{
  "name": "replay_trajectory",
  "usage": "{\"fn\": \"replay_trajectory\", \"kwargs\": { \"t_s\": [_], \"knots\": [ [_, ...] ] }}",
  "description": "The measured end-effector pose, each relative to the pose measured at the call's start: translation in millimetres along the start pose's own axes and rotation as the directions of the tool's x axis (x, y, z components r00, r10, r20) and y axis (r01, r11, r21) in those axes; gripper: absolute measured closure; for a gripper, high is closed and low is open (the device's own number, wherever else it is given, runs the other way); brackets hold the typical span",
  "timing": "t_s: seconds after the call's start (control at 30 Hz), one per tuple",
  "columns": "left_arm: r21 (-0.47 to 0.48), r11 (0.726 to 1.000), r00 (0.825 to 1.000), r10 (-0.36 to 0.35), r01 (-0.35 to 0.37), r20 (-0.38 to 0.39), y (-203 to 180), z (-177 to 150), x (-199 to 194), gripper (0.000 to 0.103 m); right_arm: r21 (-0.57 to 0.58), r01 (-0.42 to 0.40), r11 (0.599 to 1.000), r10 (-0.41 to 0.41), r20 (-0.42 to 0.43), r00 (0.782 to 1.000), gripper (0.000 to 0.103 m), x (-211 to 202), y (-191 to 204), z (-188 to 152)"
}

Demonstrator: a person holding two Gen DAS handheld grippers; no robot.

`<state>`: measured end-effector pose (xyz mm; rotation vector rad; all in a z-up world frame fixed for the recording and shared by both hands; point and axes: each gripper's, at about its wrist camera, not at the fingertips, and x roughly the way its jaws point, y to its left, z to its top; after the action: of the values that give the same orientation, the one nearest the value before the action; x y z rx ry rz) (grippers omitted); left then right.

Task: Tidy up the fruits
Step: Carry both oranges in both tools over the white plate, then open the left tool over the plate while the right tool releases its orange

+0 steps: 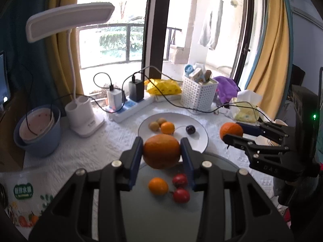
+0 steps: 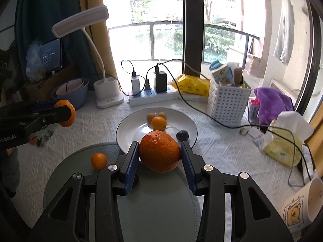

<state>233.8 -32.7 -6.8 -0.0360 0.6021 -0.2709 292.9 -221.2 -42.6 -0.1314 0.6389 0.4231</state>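
Observation:
My left gripper [image 1: 161, 151] is shut on a large orange [image 1: 161, 151], held above the grey plate [image 1: 161, 217]. That plate carries a small orange [image 1: 158, 186] and two red fruits [image 1: 180, 188]. My right gripper [image 2: 159, 154] is shut on another large orange [image 2: 159, 154] over the grey plate's [image 2: 157, 211] far edge; it shows at the right of the left wrist view [image 1: 232, 132]. The white plate [image 1: 193, 125] beyond holds a small orange [image 1: 167, 127], two brownish fruits [image 1: 157, 123] and a dark plum [image 1: 190, 129]. The left gripper with its orange [image 2: 67, 116] shows at the right wrist view's left.
Behind the white plate lie a power strip [image 1: 131, 109] with chargers and trailing cables, a white desk lamp [image 1: 86, 117], a white basket [image 1: 198, 92], a yellow bag [image 1: 163, 86] and a tissue pack [image 2: 282, 139]. Blue bowls [image 1: 38, 133] stand at the left, a mug [image 2: 302, 205] at the right.

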Motion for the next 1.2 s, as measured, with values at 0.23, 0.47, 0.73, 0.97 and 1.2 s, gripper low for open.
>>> {"fn": "replay_trajectory", "kwargs": {
  "t_s": [0.23,0.47,0.73,0.97,1.2],
  "knots": [
    [0.022,1.0,1.0,-0.003,0.002,0.018,-1.2,16.3,8.6,0.064,-0.008,0.008,1.0,-0.008,0.02,1.0,0.059,3.1,-9.1,16.3],
    [0.031,0.999,1.0,-0.016,0.015,0.02,-2.3,27.1,23.8,0.064,-0.015,0.016,1.0,-0.016,0.031,0.999,0.059,9.1,-18.1,28.7],
    [0.036,0.999,1.0,-0.021,0.022,-0.017,-4.2,30.8,55.4,0.064,-0.008,0.022,1.0,-0.022,0.022,1.0,0.059,25.6,-30.3,35.2],
    [0.026,0.999,0.996,-0.027,0.029,-0.089,2.3,23.1,94.4,0.064,0.007,0.008,1.0,-0.008,-0.023,1.0,0.059,55.0,-38.0,31.1],
    [0.01,0.999,0.987,-0.033,0.035,-0.156,11.2,13.0,129.5,0.064,0.017,-0.029,0.999,0.03,-0.081,0.996,0.059,91.9,-36.3,25.2]
  ]
}}
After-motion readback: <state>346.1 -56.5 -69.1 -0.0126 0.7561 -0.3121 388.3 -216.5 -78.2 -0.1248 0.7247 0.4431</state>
